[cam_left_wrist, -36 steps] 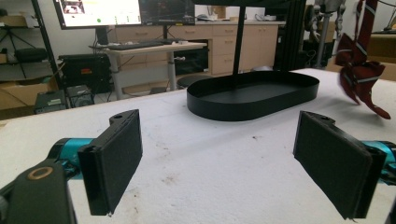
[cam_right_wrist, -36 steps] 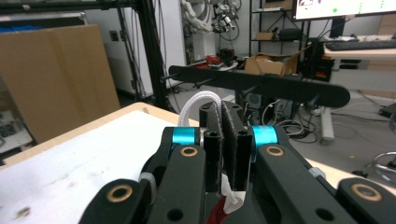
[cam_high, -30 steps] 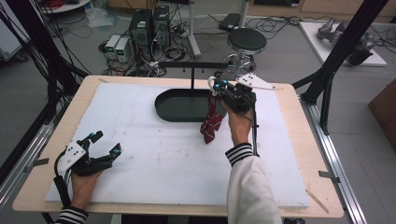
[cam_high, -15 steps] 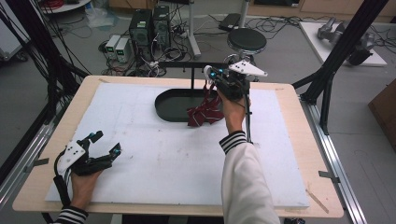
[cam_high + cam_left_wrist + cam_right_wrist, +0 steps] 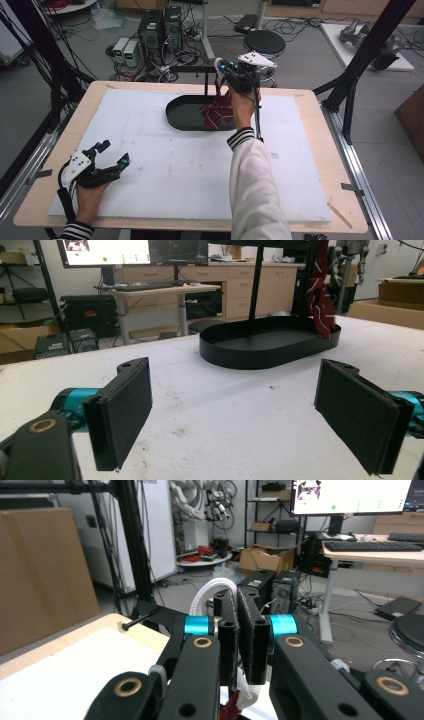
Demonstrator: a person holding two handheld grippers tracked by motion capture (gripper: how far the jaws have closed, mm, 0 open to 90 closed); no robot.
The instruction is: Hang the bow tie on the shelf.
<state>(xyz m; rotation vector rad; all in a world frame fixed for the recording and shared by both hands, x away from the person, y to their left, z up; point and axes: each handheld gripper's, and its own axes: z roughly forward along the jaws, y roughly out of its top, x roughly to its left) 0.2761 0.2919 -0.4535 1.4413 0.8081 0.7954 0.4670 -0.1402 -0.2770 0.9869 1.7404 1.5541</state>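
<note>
R tongs (image 5: pixel 223 67) up over far edge of the table (image 5: pixel 310 120), by the black stand post (image 5: pixel 206 82). Clenched on a white cord loop (image 5: pixel 215 587); in the right gripper view the two pads are pressed together w/ the cord coming out above and below them, bit of red cloth under. The red bag (image 5: pixel 218 111) w/ white stripes hangs from that cord, lower part drooping into the right end of the black oval tray (image 5: pixel 176 115). In the left gripper view the bag (image 5: pixel 320 300) hangs beside the post (image 5: pixel 256 285), bottom end inside the tray (image 5: pixel 250 352) wall. Can't tell if it touches the tray floor.

L tongs (image 5: pixel 114 154) low at near-left of the table, on the white mat (image 5: pixel 165 170), well apart from tray and bag. Released: pads (image 5: pixel 122 415) wide apart, nothing betw. them, pointing toward the tray. L hand (image 5: pixel 90 197) grips the handle, striped cuff at the table edge.

R arm in white sleeve (image 5: pixel 255 185) reaches across the mat to the tray. Behind the table: PCs, cables, a round stool (image 5: pixel 264 42) on the floor.
</note>
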